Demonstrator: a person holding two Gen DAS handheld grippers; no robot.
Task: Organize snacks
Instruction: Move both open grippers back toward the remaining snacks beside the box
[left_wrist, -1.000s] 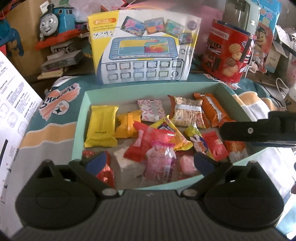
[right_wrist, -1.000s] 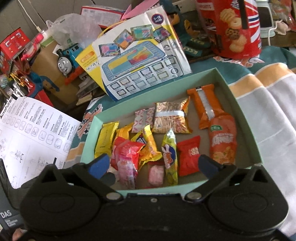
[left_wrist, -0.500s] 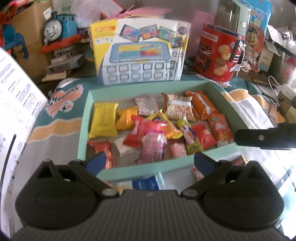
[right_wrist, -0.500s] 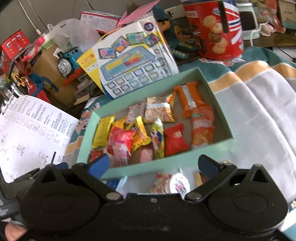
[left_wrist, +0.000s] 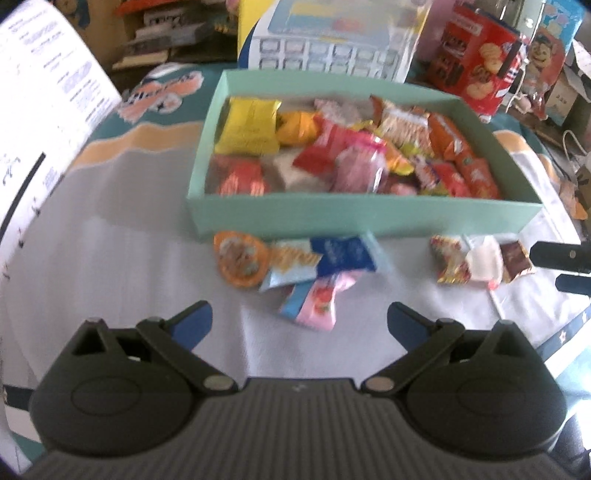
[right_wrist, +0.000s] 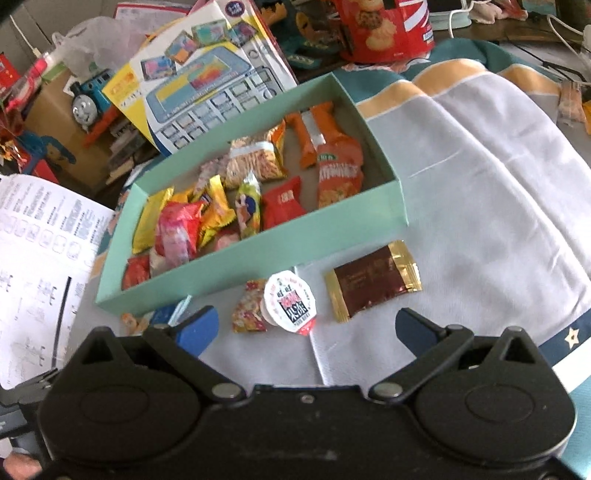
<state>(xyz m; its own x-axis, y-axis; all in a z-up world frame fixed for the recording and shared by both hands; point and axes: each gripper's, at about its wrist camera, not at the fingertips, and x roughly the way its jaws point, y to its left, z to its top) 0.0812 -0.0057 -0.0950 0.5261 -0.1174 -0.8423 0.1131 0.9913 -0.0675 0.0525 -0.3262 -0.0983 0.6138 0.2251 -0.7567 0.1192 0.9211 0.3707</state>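
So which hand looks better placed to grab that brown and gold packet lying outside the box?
Probably the right: its open tool sits just before the brown and gold packet. In the left view that packet lies far off to the side.

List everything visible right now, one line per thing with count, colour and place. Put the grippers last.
Shallow cardboard box: one, mint green, on the cloth, holding many mixed snack packets.
Long orange snack packets: two, at the box's right end.
Flat foil sachet: one, dark brown with gold ends, on the cloth in front of the box.
Small sealed jelly cup: one, white lid with red print, left of the sachet.
Loose packets: about four, orange, blue and pink, in front of the box's left half.
Biscuit tin: one, red, behind the box.
Toy train: one, blue, back left.
Left gripper: open, empty.
Right gripper: open, empty.
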